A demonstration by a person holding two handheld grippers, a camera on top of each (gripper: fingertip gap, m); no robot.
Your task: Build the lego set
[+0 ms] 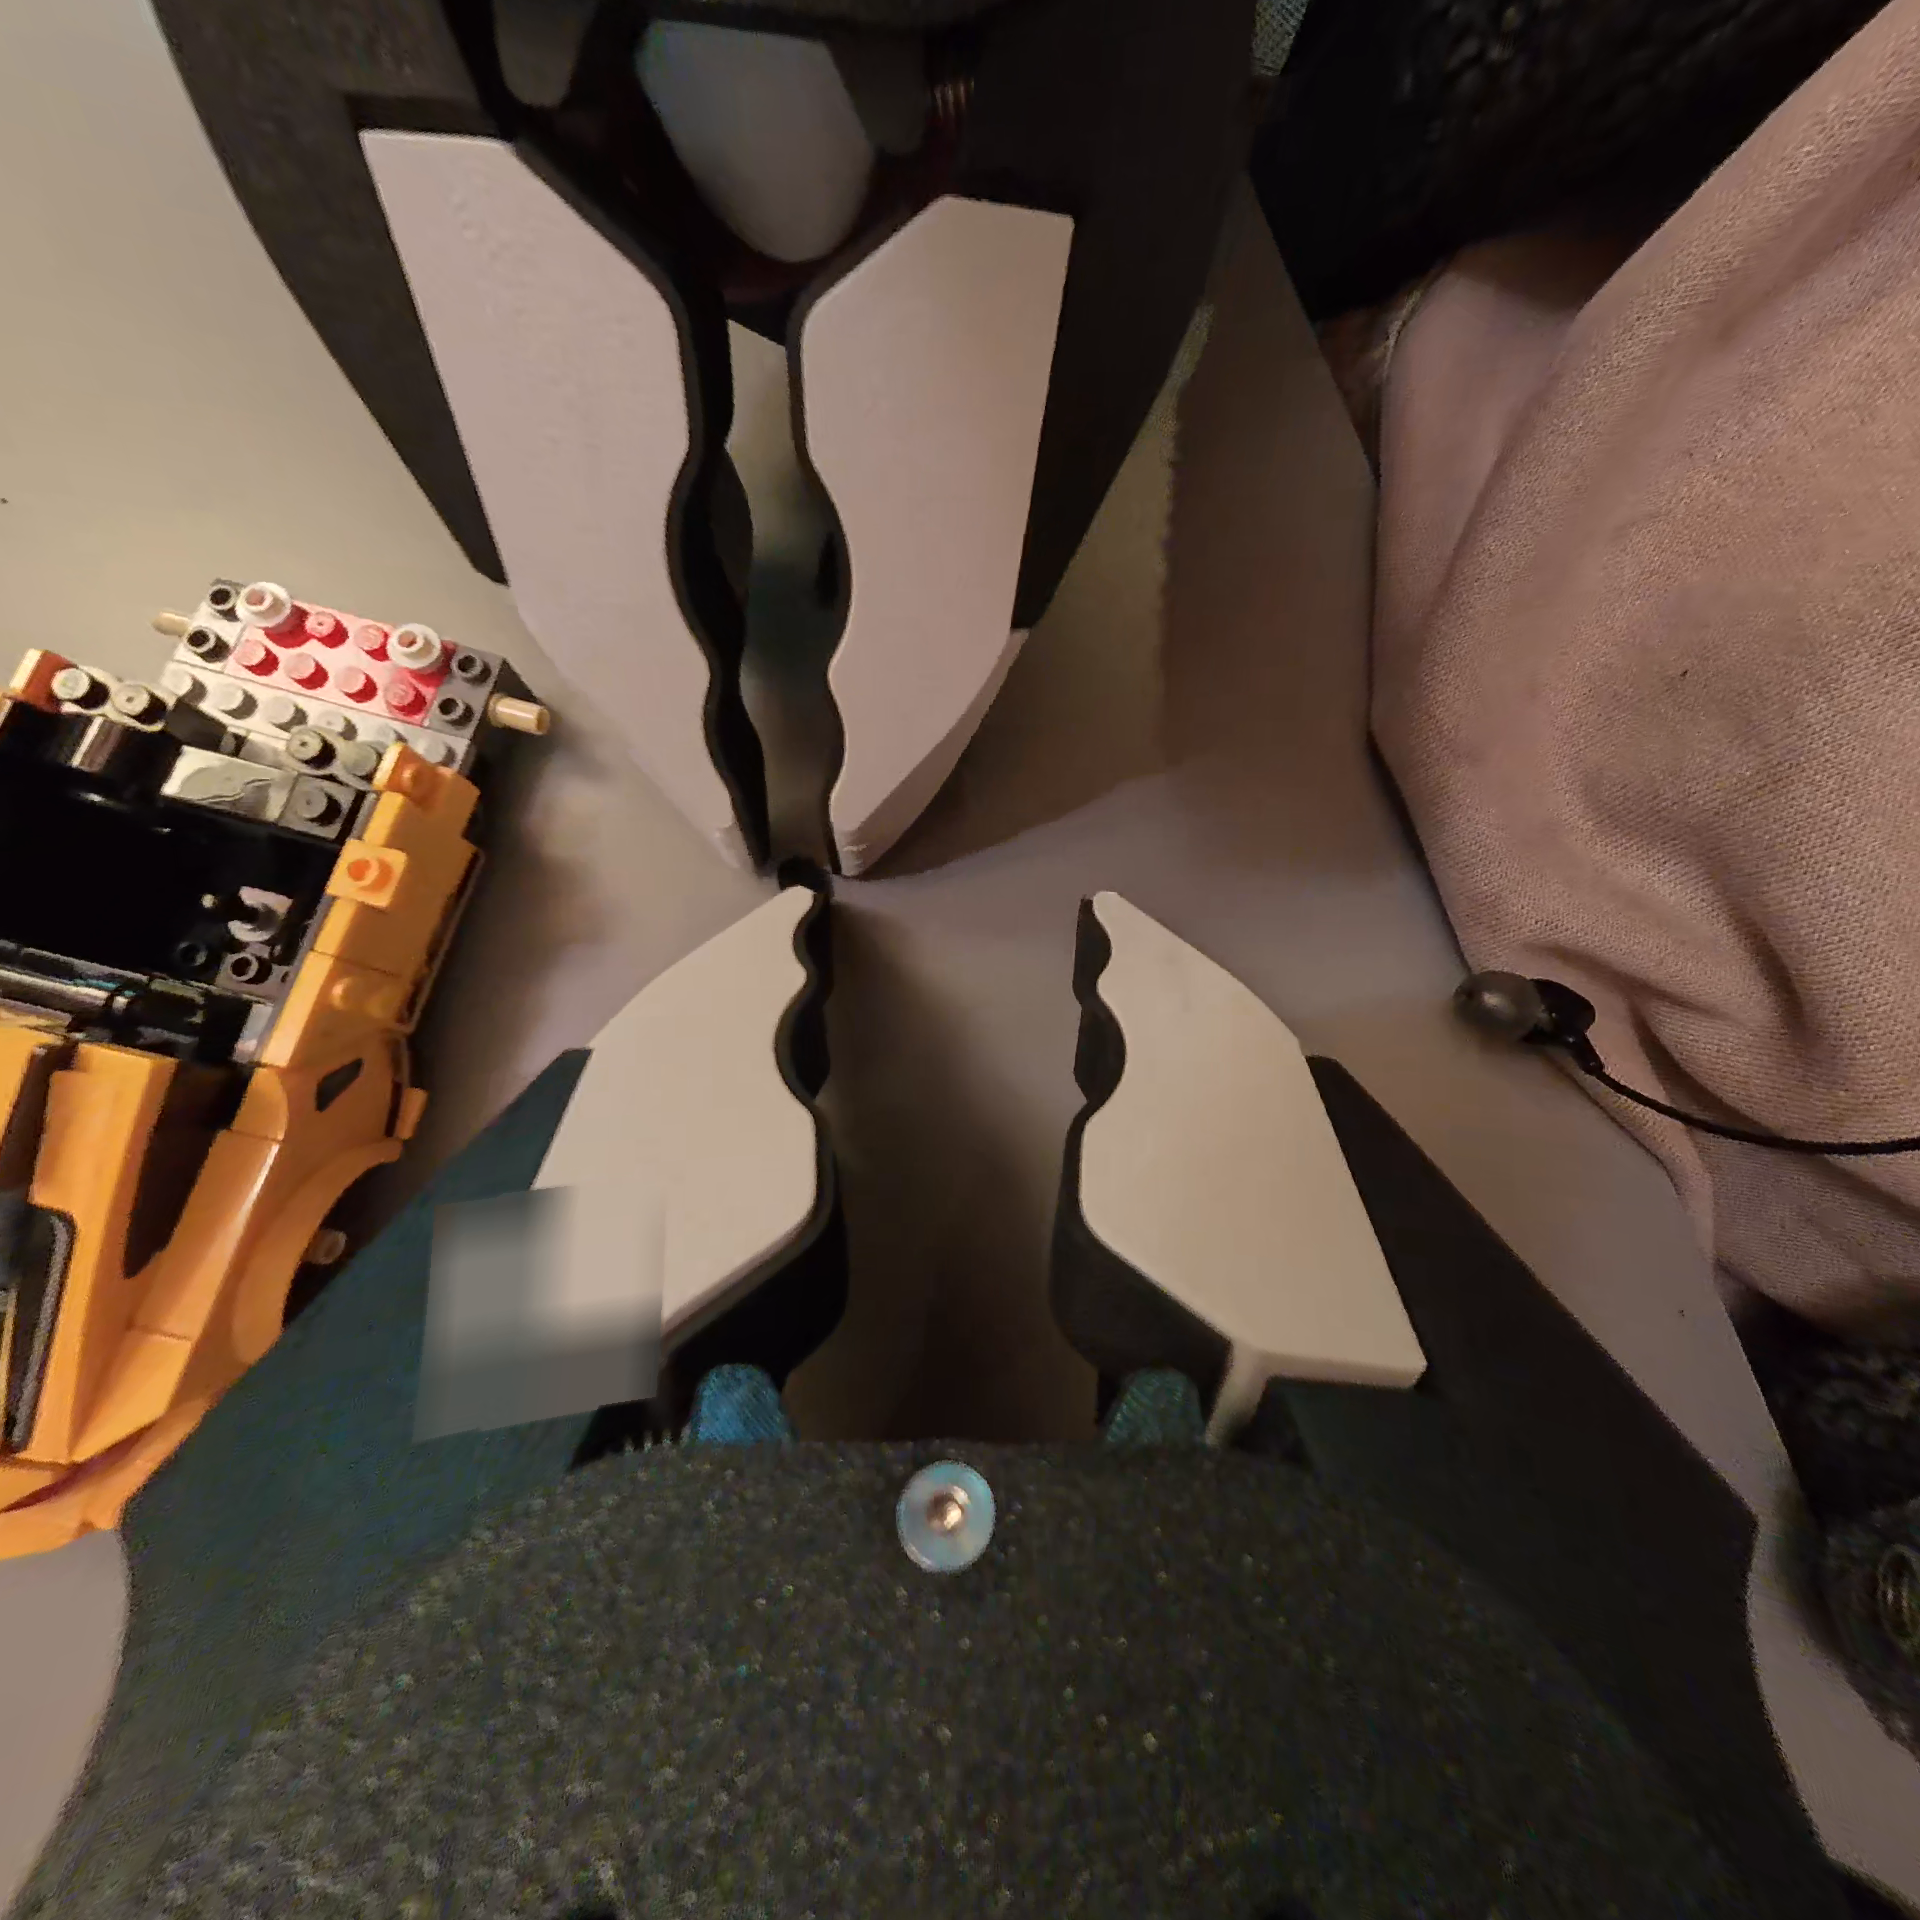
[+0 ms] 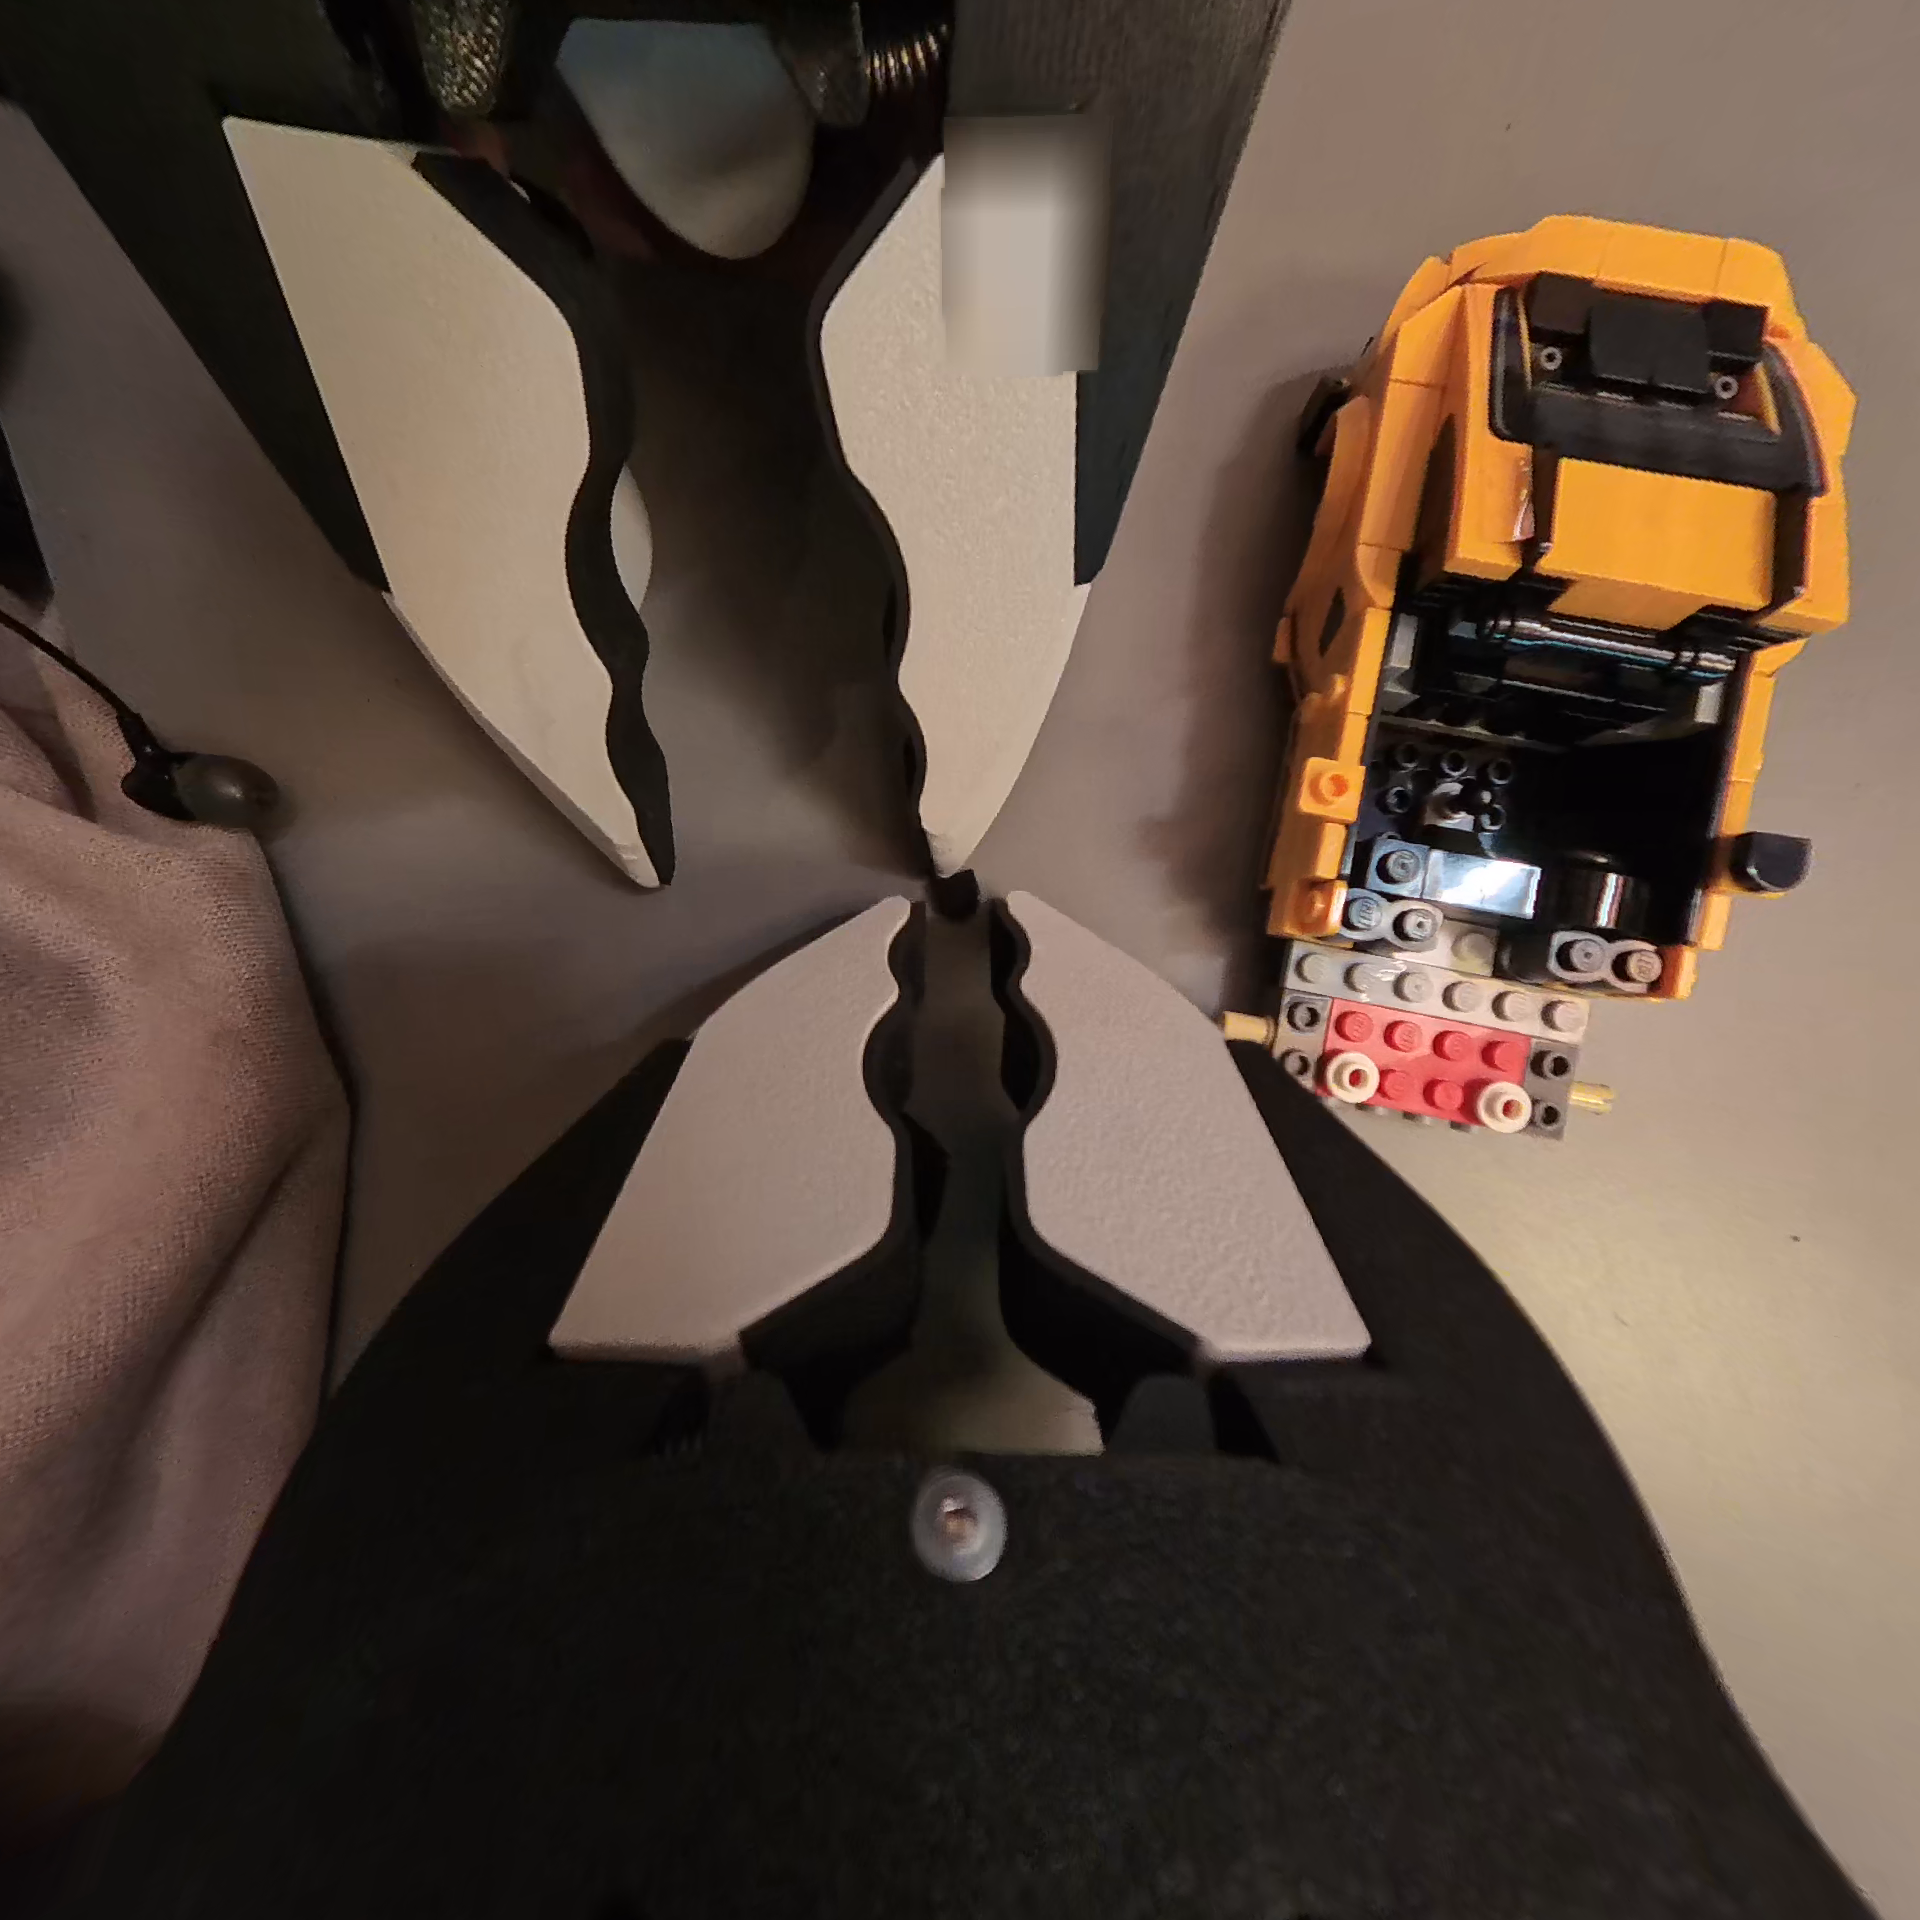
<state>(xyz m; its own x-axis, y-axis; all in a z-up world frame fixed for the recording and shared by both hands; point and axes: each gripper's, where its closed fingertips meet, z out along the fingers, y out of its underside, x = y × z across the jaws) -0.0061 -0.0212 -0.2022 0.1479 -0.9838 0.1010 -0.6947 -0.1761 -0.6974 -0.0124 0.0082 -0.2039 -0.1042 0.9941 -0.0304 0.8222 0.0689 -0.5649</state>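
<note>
The left hand-held gripper (image 1: 951, 904) comes from the bottom of the left wrist view and its two fingers stand clearly apart, with only bare desk (image 1: 208, 364) between them, so it is released and grasps nothing. The right hand-held gripper (image 2: 954, 909) comes from the bottom of the right wrist view with its fingers drawn close together. A small black piece (image 2: 954, 894) sits just at their tips, and the pads seem to press on it, though it is too small to say what kind of piece it is. The two grippers meet tip to tip near the centre of both frames, and the left one's left fingertip (image 1: 800, 914) is just beside the same black piece. An orange and black brick-built toy car (image 2: 1558, 623) lies on the desk at the right side of the right wrist view, near the grippers but apart from them, with a red and grey studded part at its lower end. A pinkish cloth (image 1: 1662, 623) with a black cord and bead (image 1: 1496, 1003) lies at the right of the left wrist view.
</note>
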